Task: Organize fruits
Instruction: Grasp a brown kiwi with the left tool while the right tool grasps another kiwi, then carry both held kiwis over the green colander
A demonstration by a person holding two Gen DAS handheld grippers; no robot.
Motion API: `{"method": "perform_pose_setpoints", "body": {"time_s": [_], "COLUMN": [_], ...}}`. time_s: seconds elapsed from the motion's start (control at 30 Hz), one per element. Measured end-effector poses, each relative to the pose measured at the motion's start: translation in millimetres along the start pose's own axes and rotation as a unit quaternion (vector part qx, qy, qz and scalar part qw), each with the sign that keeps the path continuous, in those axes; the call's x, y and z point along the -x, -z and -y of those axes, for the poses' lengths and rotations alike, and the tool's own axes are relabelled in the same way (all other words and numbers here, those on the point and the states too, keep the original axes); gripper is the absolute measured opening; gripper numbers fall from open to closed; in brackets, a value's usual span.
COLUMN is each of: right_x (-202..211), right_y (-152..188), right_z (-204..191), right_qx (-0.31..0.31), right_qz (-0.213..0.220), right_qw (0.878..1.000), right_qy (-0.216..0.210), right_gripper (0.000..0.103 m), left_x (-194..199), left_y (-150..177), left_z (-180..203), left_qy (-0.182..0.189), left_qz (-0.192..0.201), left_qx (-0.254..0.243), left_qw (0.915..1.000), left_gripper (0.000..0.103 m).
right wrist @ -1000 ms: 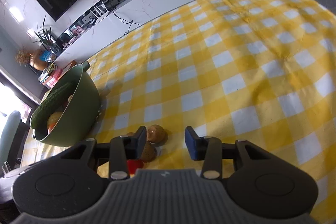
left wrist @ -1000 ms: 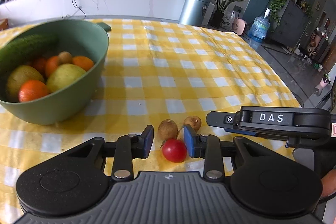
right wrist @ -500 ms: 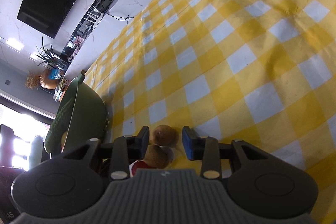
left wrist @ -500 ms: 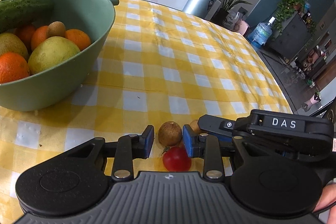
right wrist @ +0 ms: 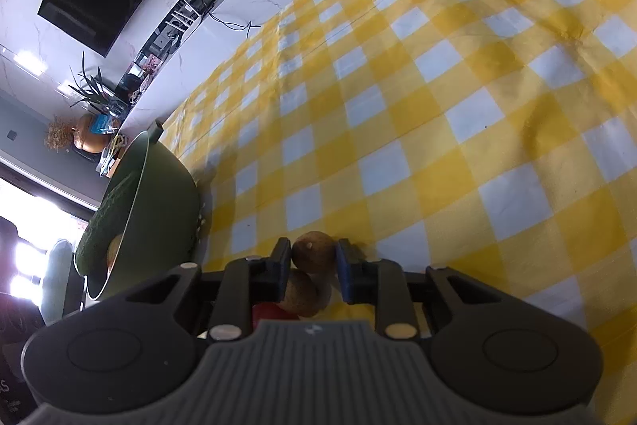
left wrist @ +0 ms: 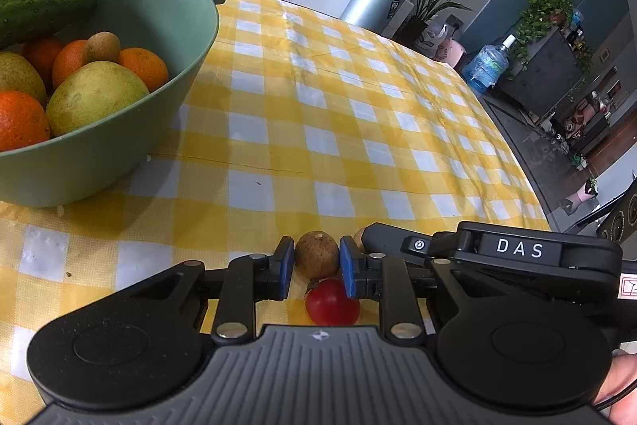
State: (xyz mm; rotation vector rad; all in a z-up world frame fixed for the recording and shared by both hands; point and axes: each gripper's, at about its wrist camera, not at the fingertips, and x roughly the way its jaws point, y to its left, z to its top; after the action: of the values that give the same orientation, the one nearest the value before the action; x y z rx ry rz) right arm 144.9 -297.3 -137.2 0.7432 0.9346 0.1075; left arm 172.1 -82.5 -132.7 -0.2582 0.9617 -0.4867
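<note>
Left tool (left wrist: 316, 263): blue pads sit either side of a round brown longan-like fruit (left wrist: 317, 253) at lower centre of the left wrist view, close to touching; clamp contact cannot be confirmed. Small red cherry tomato (left wrist: 331, 301) lies on the yellow-and-white checked cloth table (left wrist: 318, 130) just below the pads, w/ fruit above it.

Right tool (right wrist: 310, 265): pads bracket a second round brown fruit (right wrist: 313, 250) at lower centre of the right wrist view; left pad touches, right pad shows a slim gap. Another brown fruit (right wrist: 300, 292) sits just behind.

Green plastic bowl (left wrist: 131, 130), upper left of the left wrist view, holds oranges, pears, a dark green cucumber (left wrist: 38, 8).
</note>
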Motion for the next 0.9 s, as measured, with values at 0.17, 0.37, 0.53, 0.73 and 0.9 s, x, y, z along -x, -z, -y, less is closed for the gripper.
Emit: {"method": "perform_pose_setpoints", "body": {"time_s": [0.17, 0.37, 0.53, 0.73, 0.9], "right_x": [0, -1, -1, -1, 3], "right_y": [0, 0, 0, 0, 0], "right_z": [1, 0, 0, 0, -3], "right_qx": [-0.005, 0.001, 0.003, 0.003, 0.011], "right_qz": [-0.002, -0.003, -0.003, -0.003, 0.007], "right_qw": [1.0, 1.0, 1.0, 1.0, 1.0], "right_qy": [-0.004, -0.003, -0.003, -0.003, -0.006], "right_gripper": [0.021, 0.021, 0.021, 0.021, 0.021], "left_x": [9, 7, 4, 5, 20], "left_y": [3, 6, 8, 9, 10], "left_z": [13, 17, 17, 16, 25], "left_qy": [-0.057, -0.077, -0.075, -0.078, -0.078], "left_qz": [0.014, 0.01, 0.005, 0.01, 0.029], "left_qx": [-0.064, -0.096, -0.095, -0.085, -0.096], "left_qw": [0.9962, 0.9923, 0.9926, 0.9932, 0.9918], "left_gripper": [0.027, 0.029, 0.031, 0.028, 0.028]}}
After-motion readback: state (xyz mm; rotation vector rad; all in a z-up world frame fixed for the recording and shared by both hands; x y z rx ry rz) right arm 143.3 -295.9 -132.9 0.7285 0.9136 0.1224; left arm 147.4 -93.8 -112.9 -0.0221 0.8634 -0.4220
